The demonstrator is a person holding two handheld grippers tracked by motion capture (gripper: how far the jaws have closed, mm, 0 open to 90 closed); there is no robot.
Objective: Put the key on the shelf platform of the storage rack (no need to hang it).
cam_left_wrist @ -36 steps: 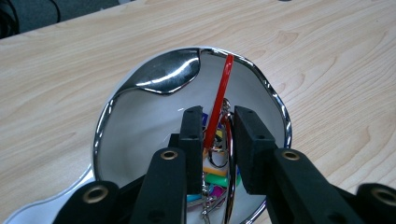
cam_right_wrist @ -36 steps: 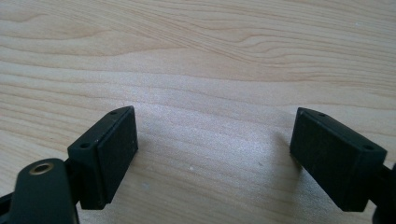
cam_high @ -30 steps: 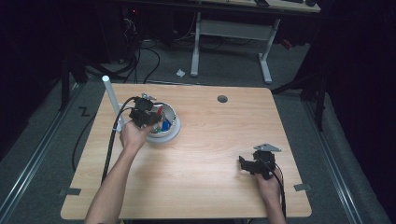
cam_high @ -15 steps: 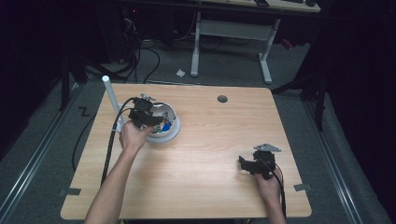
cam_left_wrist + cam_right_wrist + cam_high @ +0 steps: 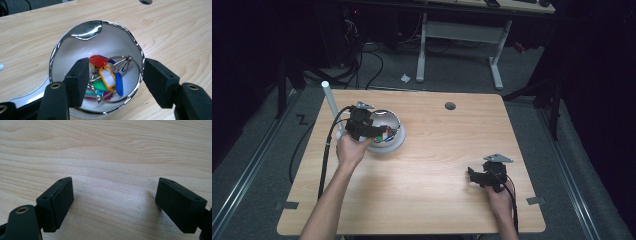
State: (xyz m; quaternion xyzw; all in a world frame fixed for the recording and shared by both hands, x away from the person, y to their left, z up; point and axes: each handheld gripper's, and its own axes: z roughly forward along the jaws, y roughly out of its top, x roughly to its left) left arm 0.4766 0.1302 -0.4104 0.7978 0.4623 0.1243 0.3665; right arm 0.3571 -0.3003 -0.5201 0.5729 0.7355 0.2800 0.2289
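A shiny white bowl (image 5: 85, 31) stands on the left part of the wooden table (image 5: 437, 200). It holds a bunch of coloured key tags on metal rings (image 5: 106, 75): red, orange, blue, green and others. My left gripper (image 5: 117, 85) hangs open just above the bowl, one jaw inside it and the other outside its rim. In the high view the left gripper (image 5: 379, 132) reaches over the bowl (image 5: 398, 141) from the left. My right gripper (image 5: 472, 175) rests low near the table's front right, open, with bare wood between its fingers (image 5: 58, 200).
A white upright tube (image 5: 331, 102) stands at the table's left edge behind the bowl. A round cable hole (image 5: 450, 106) sits near the far edge. The left gripper's black cable (image 5: 326, 155) trails off the table's left side. Dark floor and desk legs lie beyond.
The left gripper has shifted very slightly toward the person over the bowl. The right gripper has stayed where it was.
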